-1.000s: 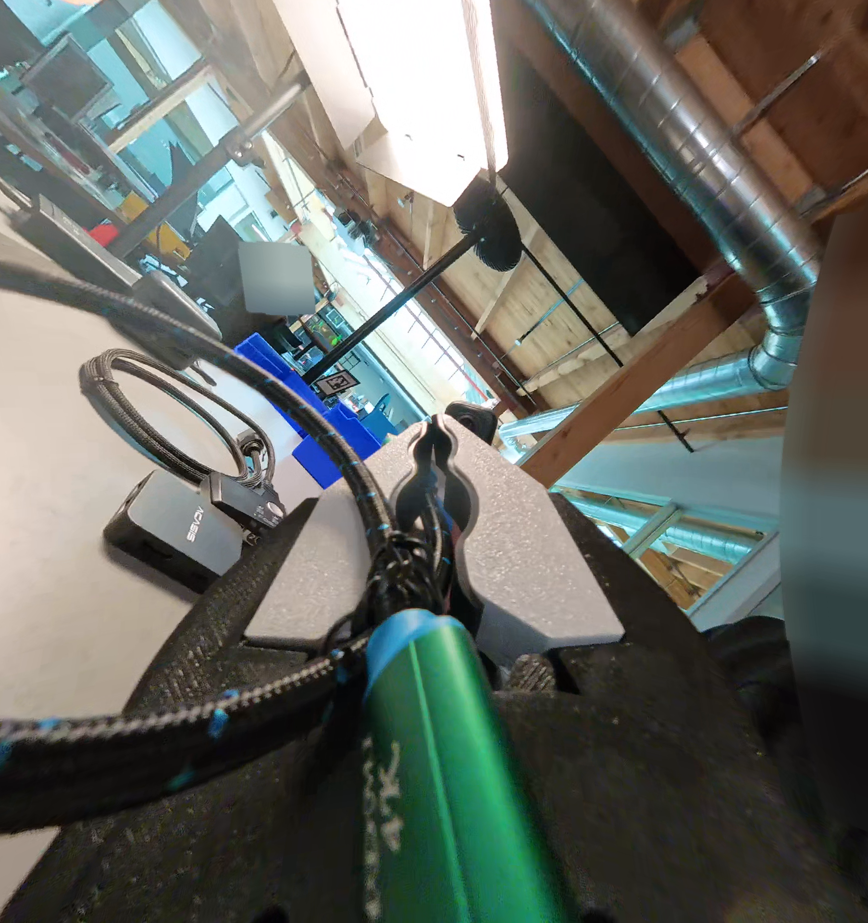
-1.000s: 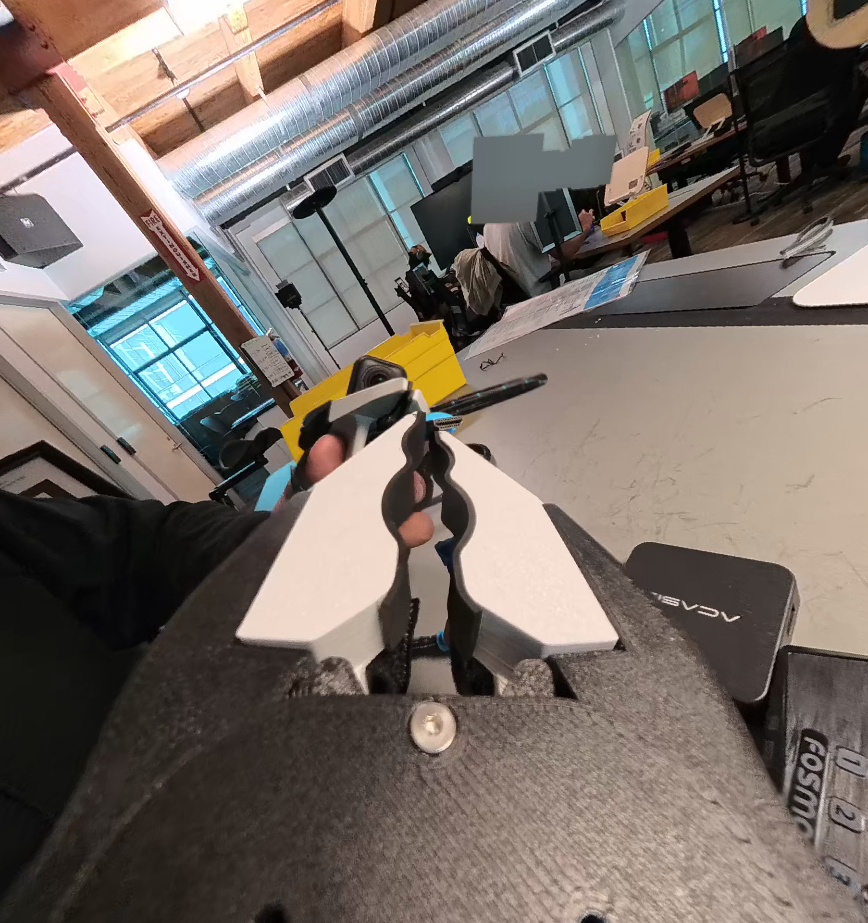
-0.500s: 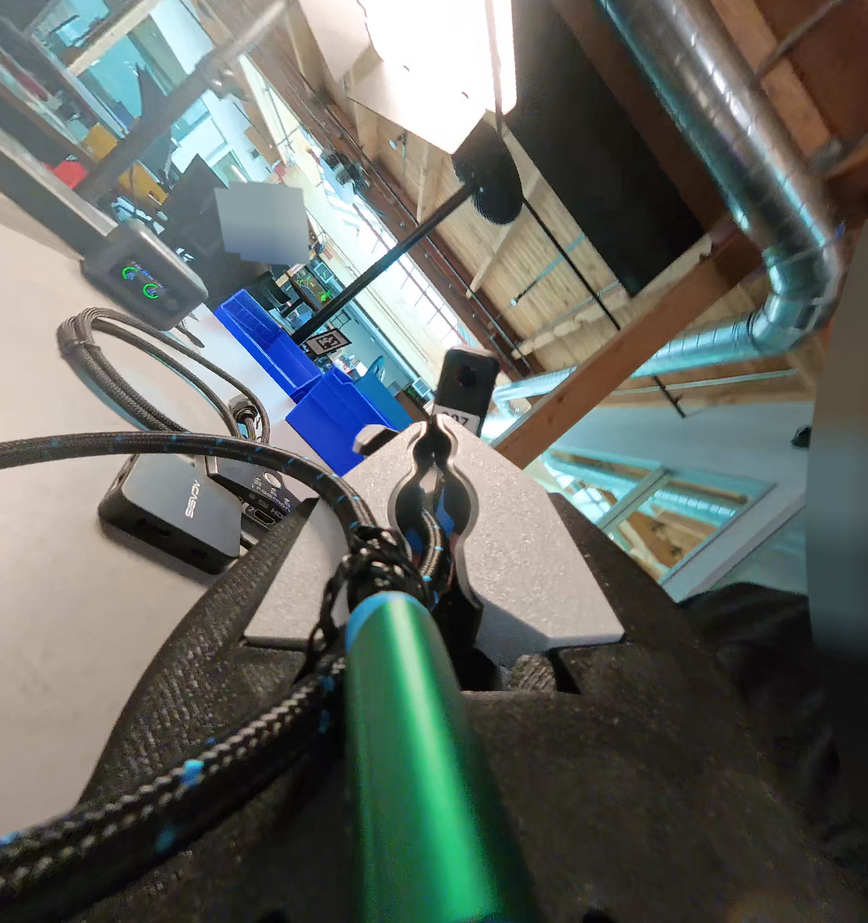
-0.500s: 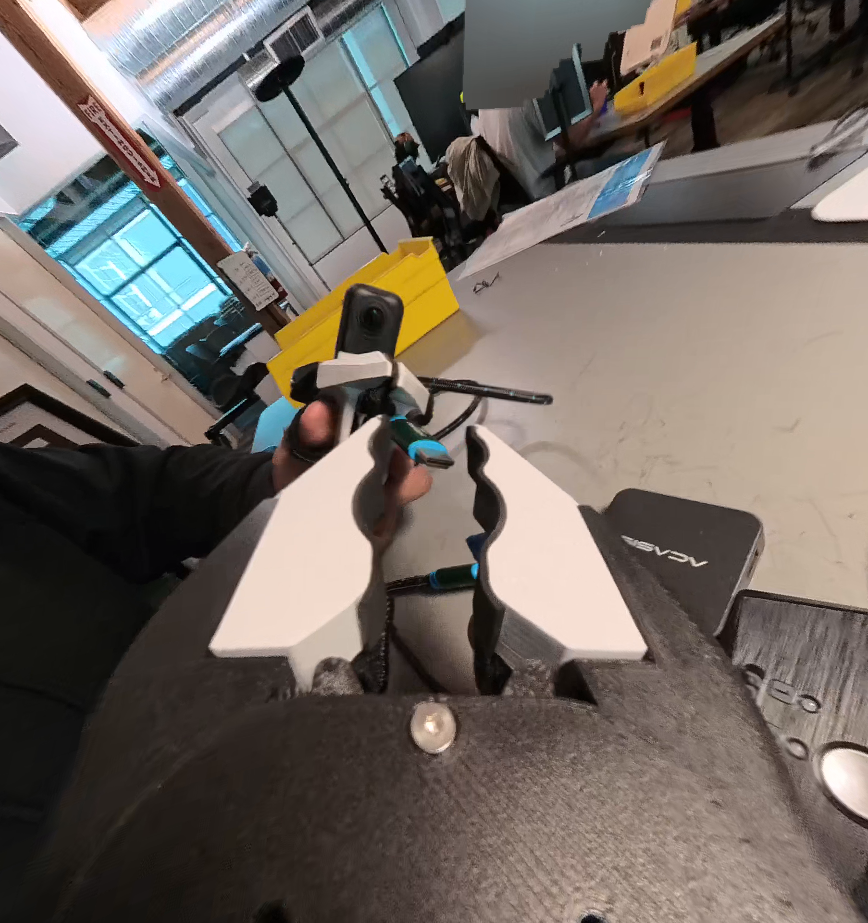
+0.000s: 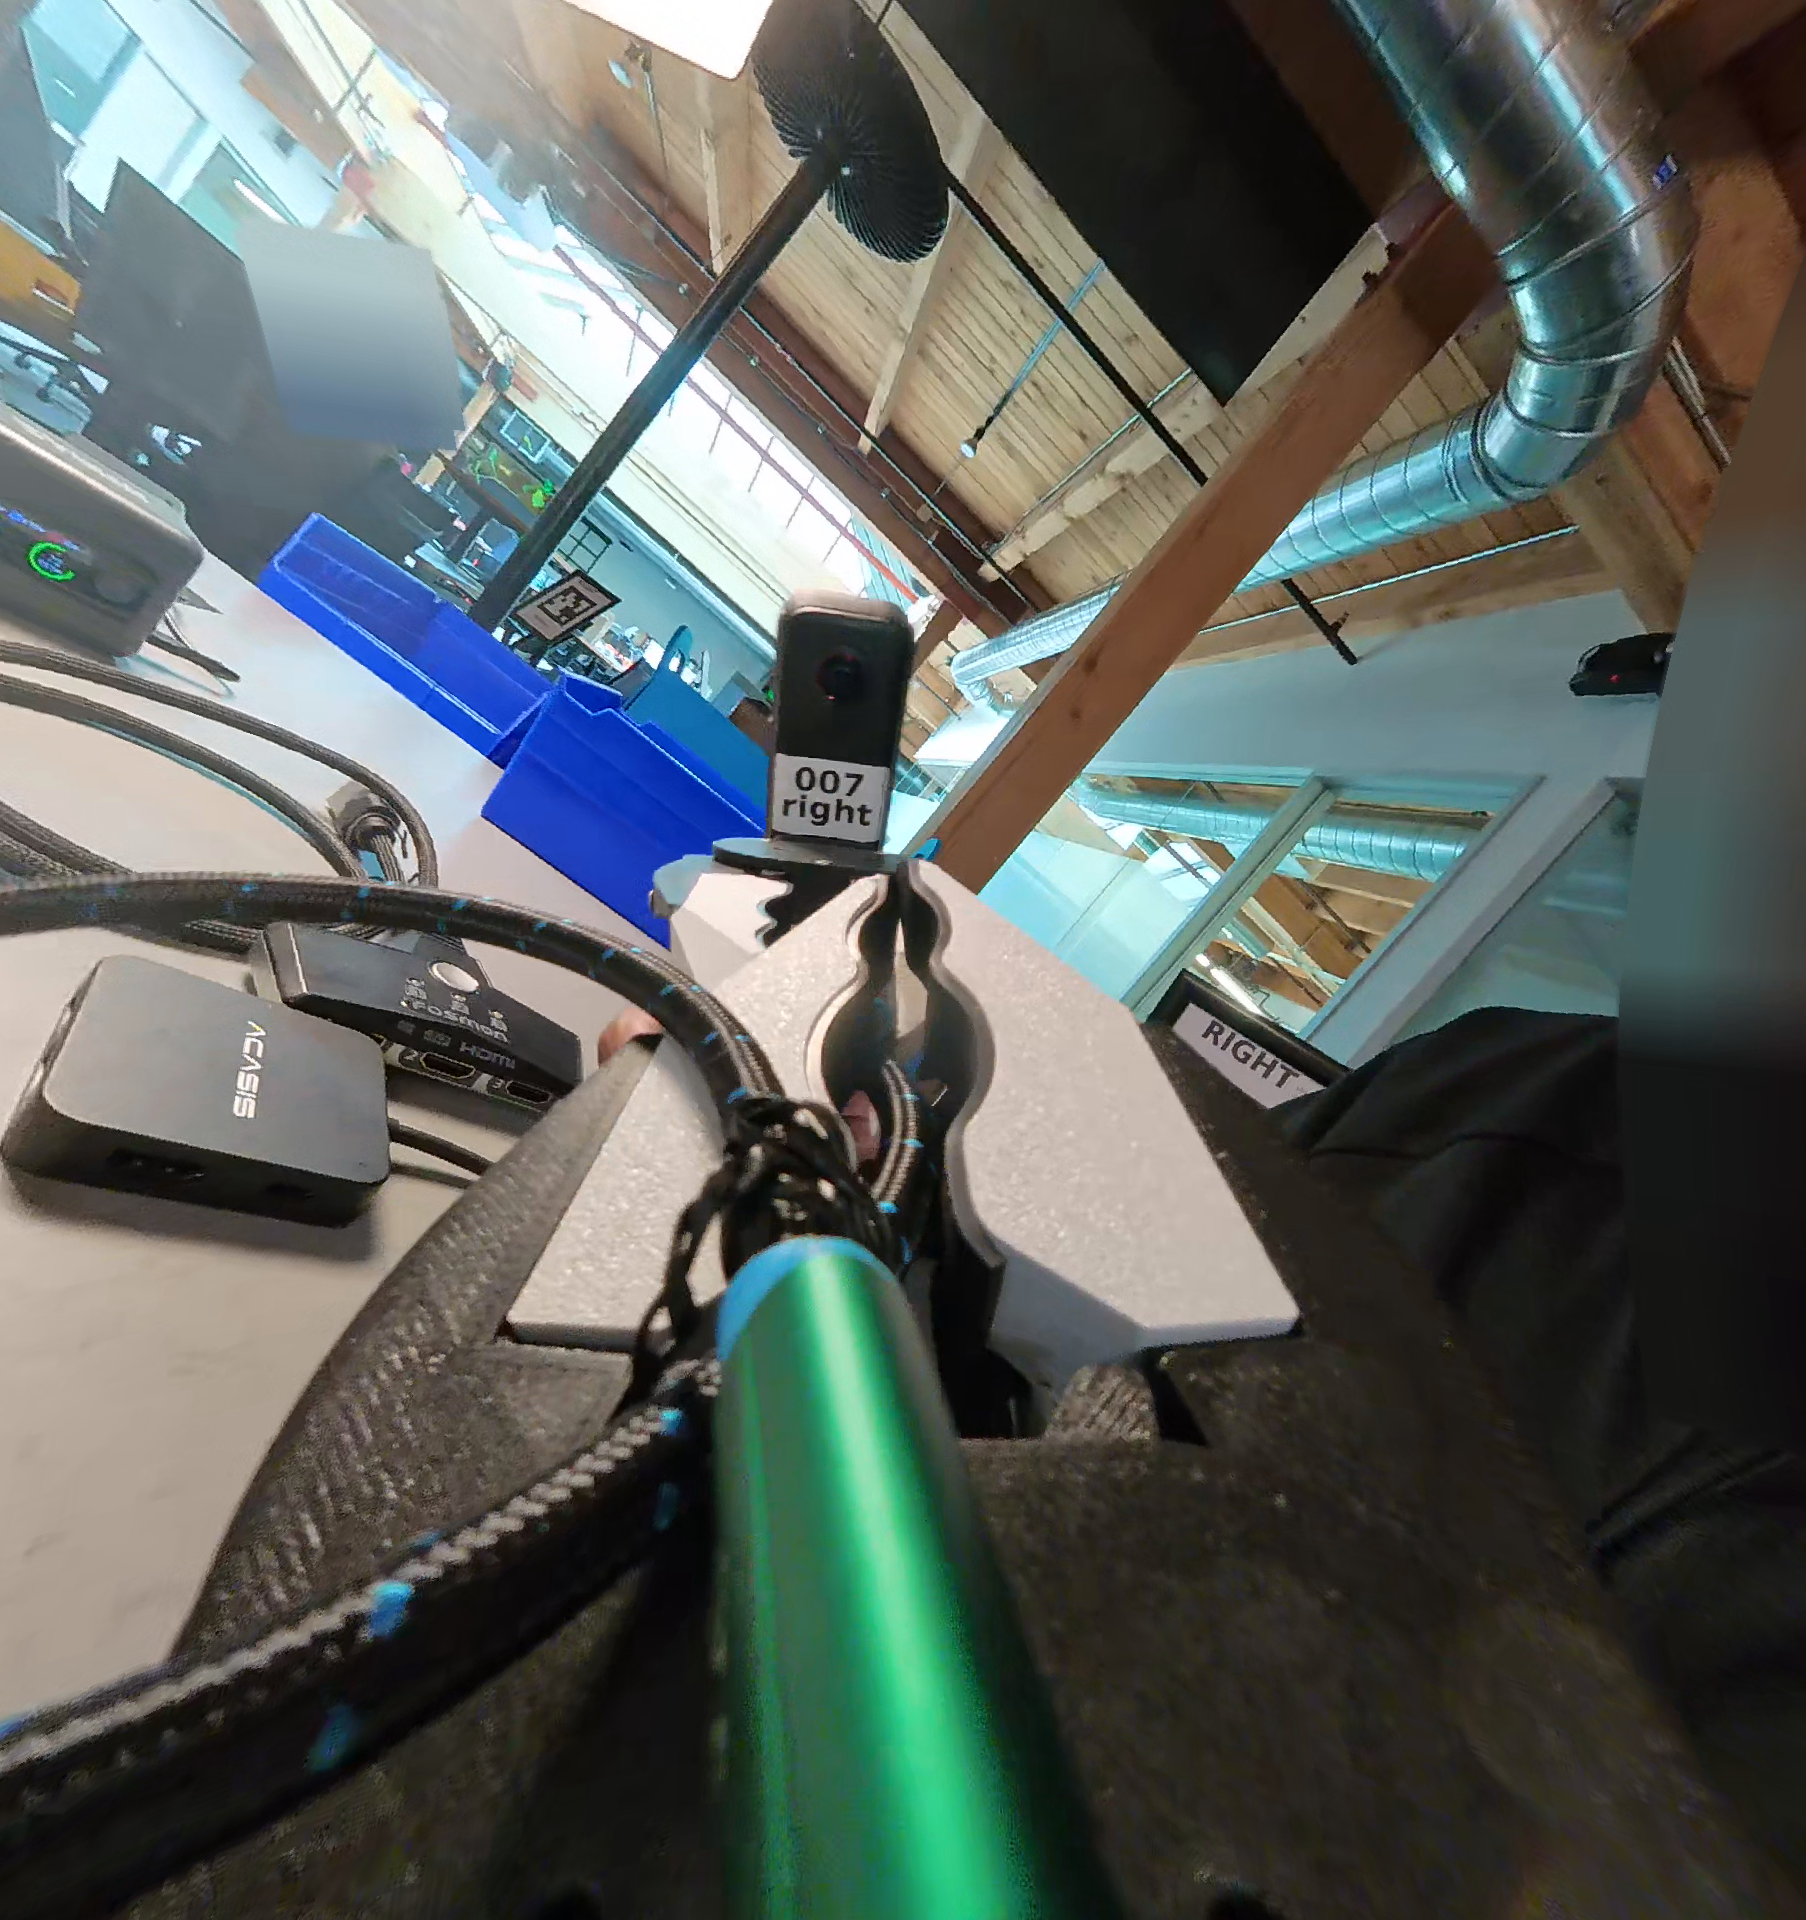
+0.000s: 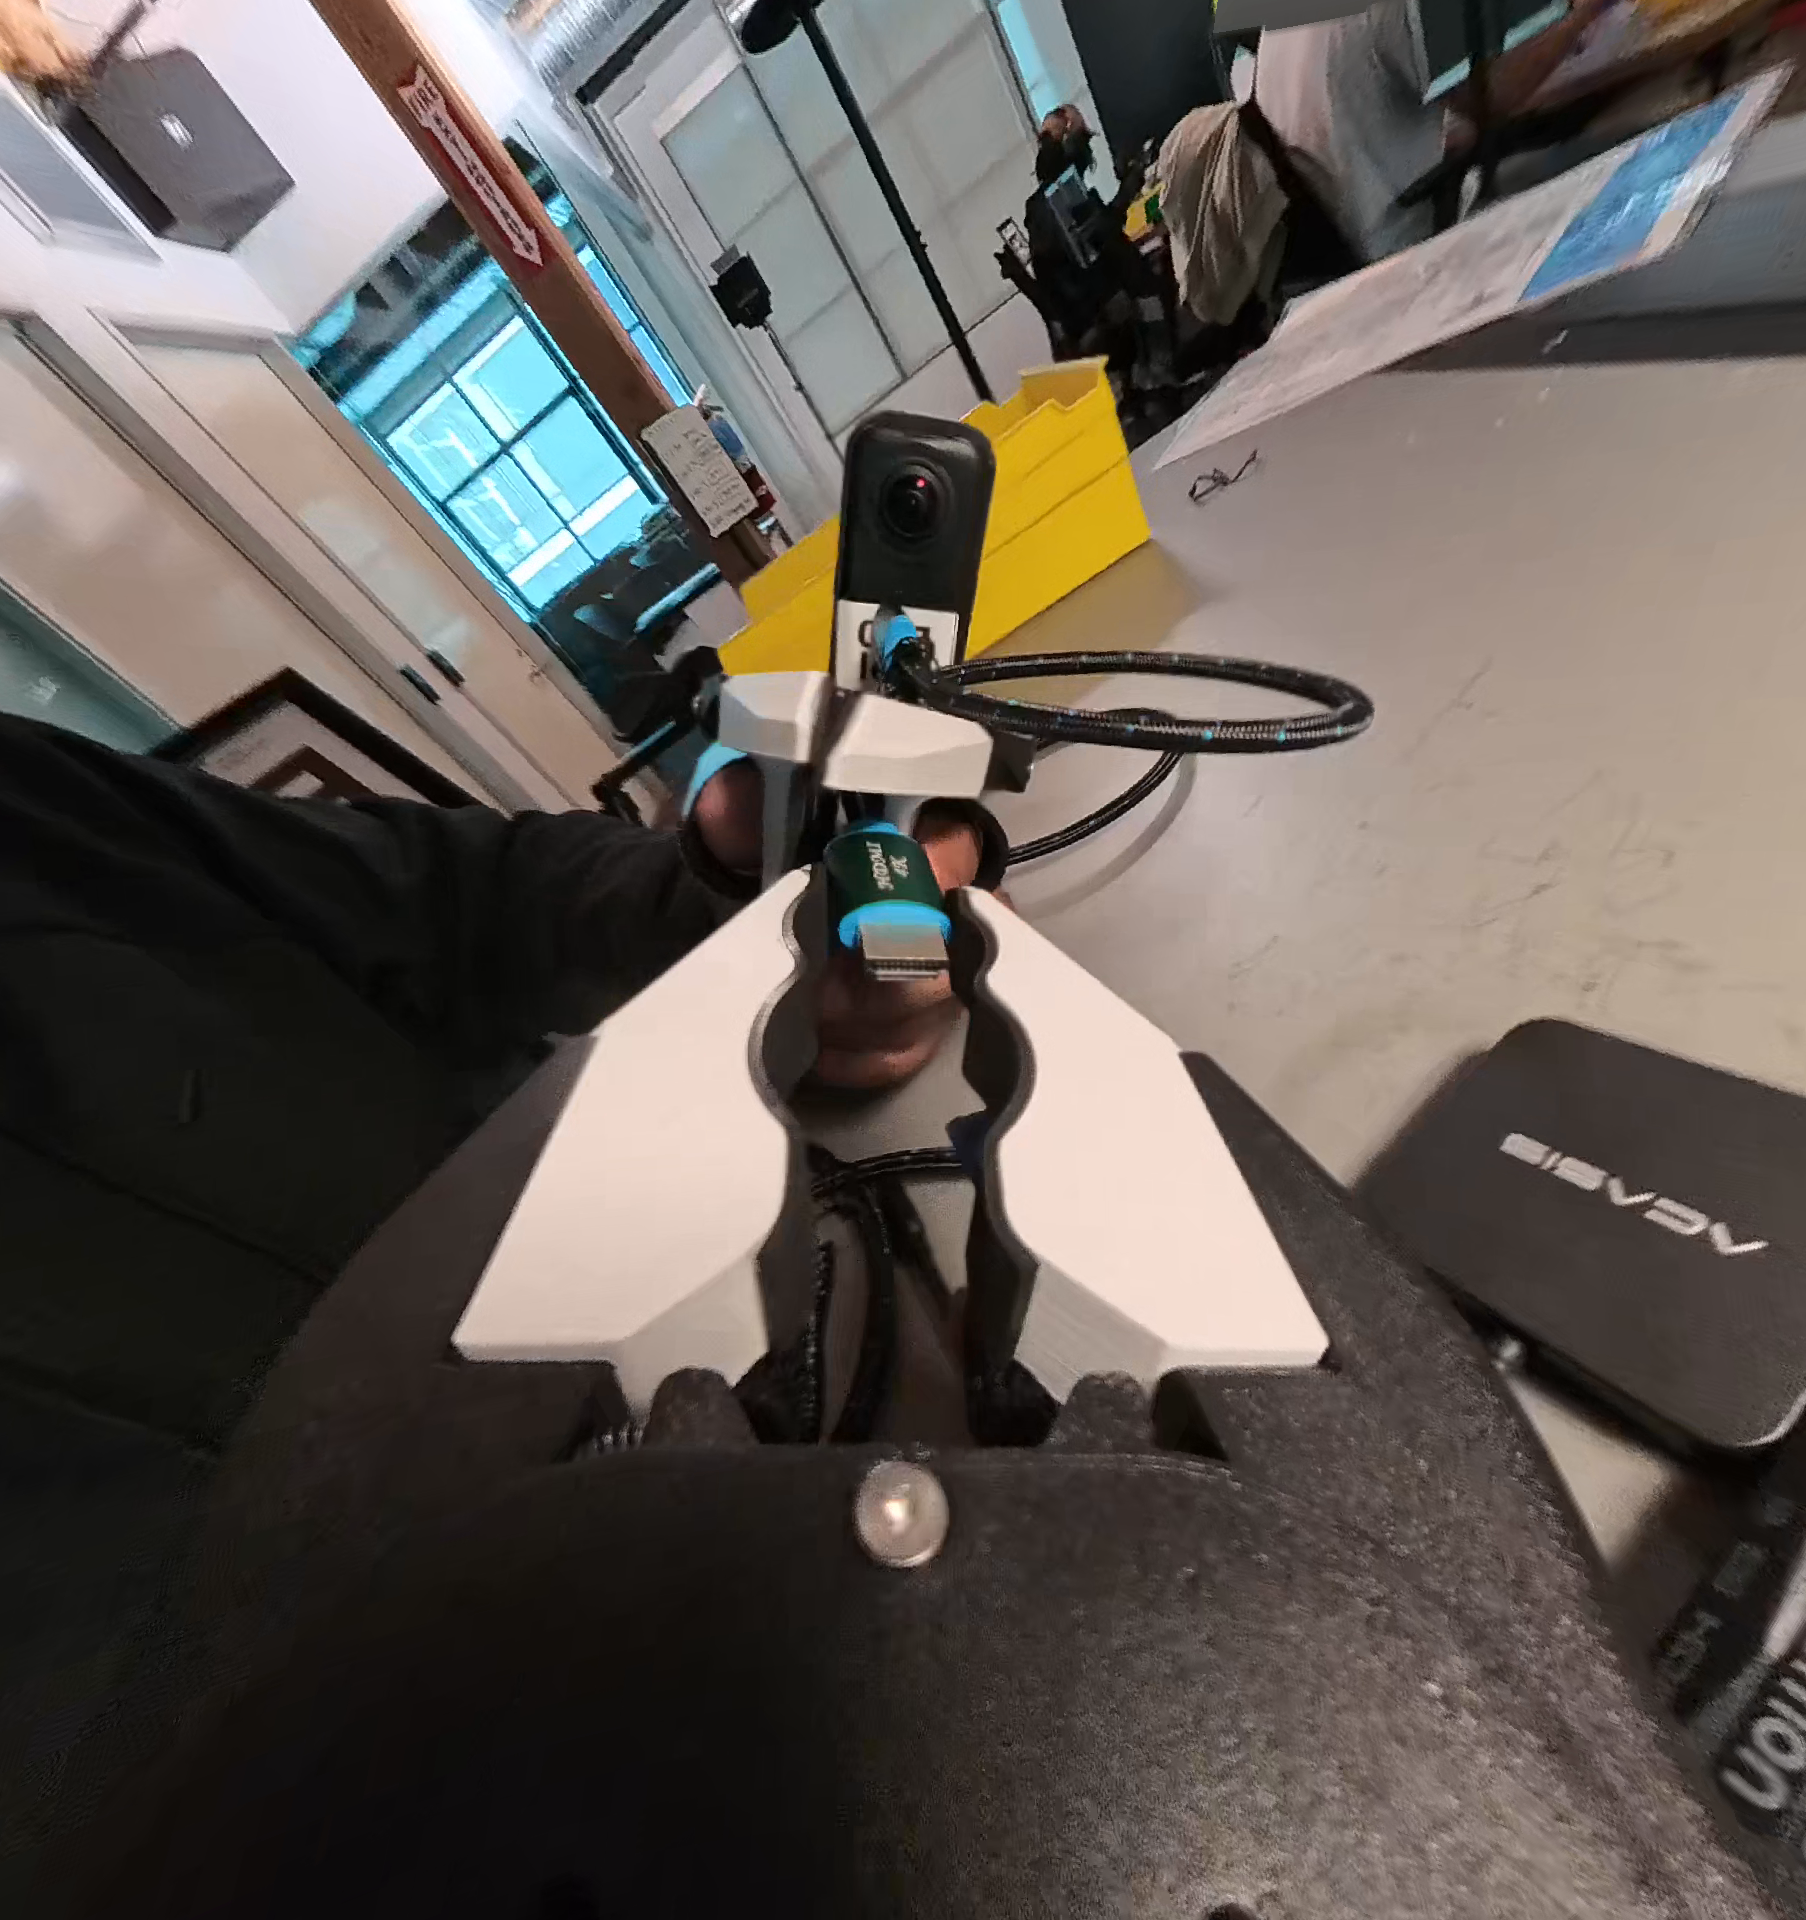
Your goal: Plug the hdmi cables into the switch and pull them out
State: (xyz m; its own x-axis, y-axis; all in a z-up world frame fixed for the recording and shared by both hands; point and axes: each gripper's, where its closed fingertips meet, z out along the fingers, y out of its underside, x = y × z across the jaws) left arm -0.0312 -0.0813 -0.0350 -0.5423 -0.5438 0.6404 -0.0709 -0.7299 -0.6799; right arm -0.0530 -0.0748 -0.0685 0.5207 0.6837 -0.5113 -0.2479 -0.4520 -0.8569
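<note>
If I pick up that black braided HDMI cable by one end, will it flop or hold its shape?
Probably springy, not limp: the braided cable holds an open loop in midair. Its green plug looks rigid, likely end-heavy.

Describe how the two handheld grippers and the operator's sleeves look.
Both grippers, left gripper and right gripper, have pale grey wedge-shaped fingers with wavy dark inner edges on textured black bodies. Each carries a small black camera with a white label. The sleeve is black.

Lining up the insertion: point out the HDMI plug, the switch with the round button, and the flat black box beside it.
HDMI plug [image 6: 904, 948], right wrist view, on its metal tip.
switch [image 5: 431, 1006], left wrist view, on its top face.
flat black box [image 5: 203, 1081], left wrist view, on its top face.
</note>
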